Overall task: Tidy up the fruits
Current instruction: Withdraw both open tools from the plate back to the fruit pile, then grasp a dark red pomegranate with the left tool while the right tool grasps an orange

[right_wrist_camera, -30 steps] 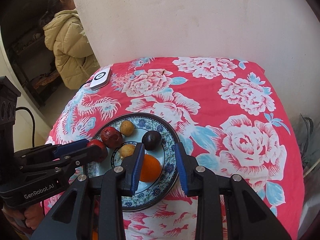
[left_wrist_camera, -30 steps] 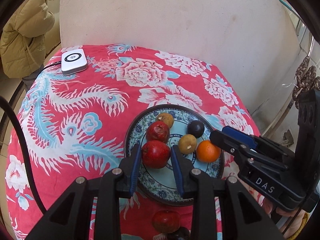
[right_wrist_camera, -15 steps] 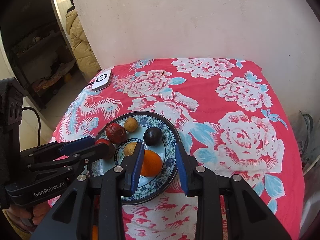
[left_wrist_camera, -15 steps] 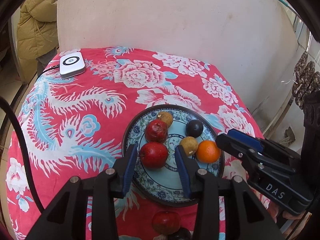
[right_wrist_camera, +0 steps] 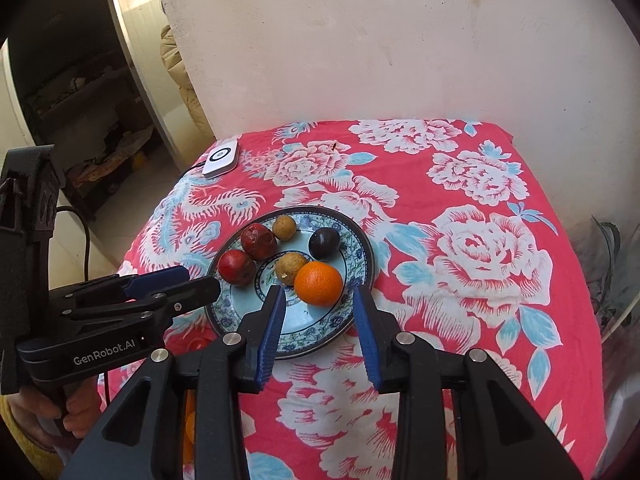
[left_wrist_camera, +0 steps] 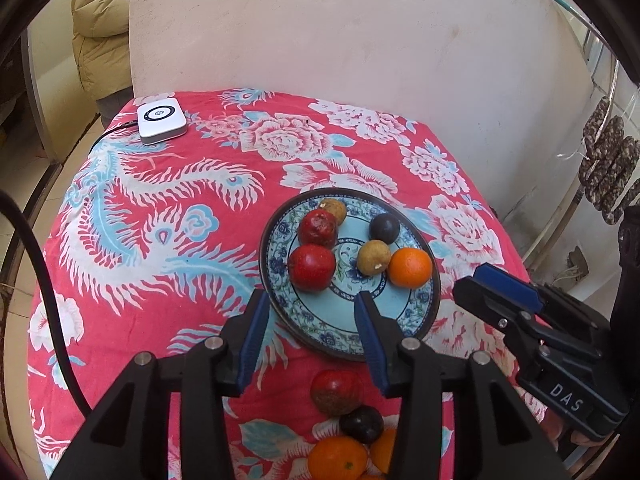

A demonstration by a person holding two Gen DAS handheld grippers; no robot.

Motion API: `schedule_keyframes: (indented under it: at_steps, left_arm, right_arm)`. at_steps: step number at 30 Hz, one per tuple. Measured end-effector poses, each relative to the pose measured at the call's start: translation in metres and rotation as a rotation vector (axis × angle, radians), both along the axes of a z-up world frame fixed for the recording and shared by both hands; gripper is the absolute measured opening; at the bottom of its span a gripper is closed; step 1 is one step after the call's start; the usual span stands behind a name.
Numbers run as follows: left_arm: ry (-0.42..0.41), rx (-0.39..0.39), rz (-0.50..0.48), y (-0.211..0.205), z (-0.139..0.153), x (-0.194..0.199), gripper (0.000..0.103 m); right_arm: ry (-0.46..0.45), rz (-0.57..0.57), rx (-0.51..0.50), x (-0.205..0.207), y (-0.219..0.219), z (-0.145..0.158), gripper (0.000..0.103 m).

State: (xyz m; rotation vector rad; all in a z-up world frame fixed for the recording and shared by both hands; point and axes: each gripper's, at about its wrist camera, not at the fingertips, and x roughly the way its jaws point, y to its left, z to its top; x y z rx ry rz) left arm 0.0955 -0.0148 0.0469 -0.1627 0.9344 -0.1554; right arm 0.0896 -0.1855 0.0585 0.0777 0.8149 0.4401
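A blue patterned plate (left_wrist_camera: 344, 316) on the red floral cloth holds a red apple (left_wrist_camera: 312, 267), a darker red fruit (left_wrist_camera: 318, 229), two tan fruits (left_wrist_camera: 373, 258), a dark plum (left_wrist_camera: 384, 229) and an orange (left_wrist_camera: 410, 268). My left gripper (left_wrist_camera: 311, 300) hovers at the plate's near rim. Its jaws are opening, with nothing between them and the apple just ahead. My right gripper (right_wrist_camera: 318, 292) is behind the orange (right_wrist_camera: 319, 283), jaws opening and clear of it. Each gripper shows in the other's view: the right gripper (left_wrist_camera: 474, 280), the left gripper (right_wrist_camera: 200, 282).
Loose fruit lies near the table's front edge: a red fruit (left_wrist_camera: 337, 392), a dark plum (left_wrist_camera: 362, 424) and oranges (left_wrist_camera: 338, 458). A white device (left_wrist_camera: 162, 120) with a cable sits at the far left corner. A wall stands behind the table. A person in a tan coat (left_wrist_camera: 102, 28) stands beyond it.
The left jaws came off the red apple and the right jaws off the orange. Both grippers widened and drew back toward the near edge, and the fruits stayed on the plate.
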Motion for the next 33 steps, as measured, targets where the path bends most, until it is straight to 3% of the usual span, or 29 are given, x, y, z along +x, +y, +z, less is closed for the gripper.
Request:
schedule_keyframes:
  at_steps: [17, 33]
  left_arm:
    - [0.061, -0.018, -0.032, -0.005, -0.014, -0.029, 0.047]
    - [0.093, -0.028, -0.028, -0.009, -0.028, -0.026, 0.047]
  right_arm:
    - [0.008, 0.012, -0.017, -0.048, 0.005, -0.003, 0.040]
    - [0.040, 0.025, -0.027, -0.058, 0.006, -0.014, 0.040]
